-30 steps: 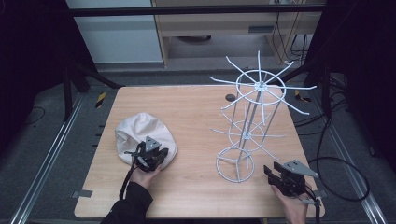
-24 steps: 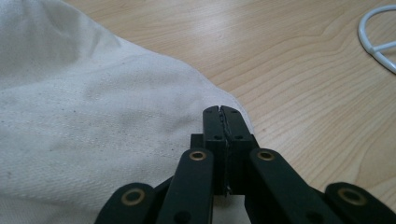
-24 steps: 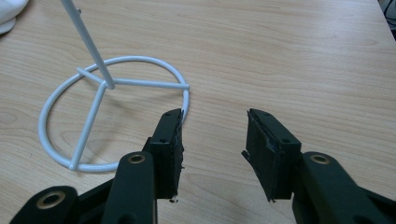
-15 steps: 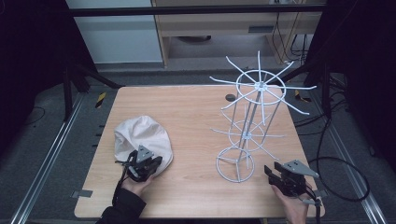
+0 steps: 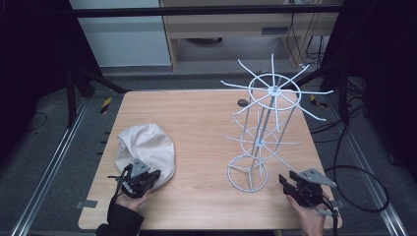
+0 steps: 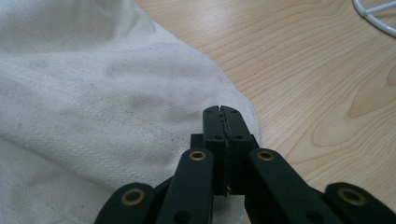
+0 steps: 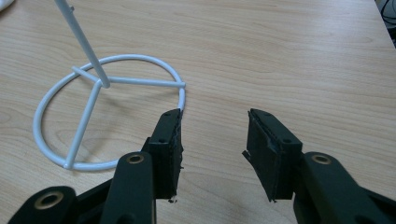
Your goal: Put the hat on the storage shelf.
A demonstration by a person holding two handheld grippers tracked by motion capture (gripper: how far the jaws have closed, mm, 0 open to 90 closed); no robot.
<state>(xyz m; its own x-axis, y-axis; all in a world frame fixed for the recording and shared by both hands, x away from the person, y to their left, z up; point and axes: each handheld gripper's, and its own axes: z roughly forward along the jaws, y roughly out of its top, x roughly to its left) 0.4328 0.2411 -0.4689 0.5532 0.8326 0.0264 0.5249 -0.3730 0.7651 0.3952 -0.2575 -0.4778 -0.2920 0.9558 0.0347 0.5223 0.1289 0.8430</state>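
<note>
Your left claw (image 6: 222,111) is pressed together over the cloth's (image 6: 93,93) near edge. Your right claw (image 7: 214,122) is spread apart, the rack's (image 7: 107,84) ring base just ahead-left on the surface (image 7: 280,56).

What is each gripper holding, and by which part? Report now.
Right gripper: open, holding nothing, near the wire stand base. Left gripper: jaws shut at the white cloth edge; whether fabric is pinched cannot be told.

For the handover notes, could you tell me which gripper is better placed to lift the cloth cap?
Left: the left gripper sits at the white cloth cap, jaws shut.
</note>
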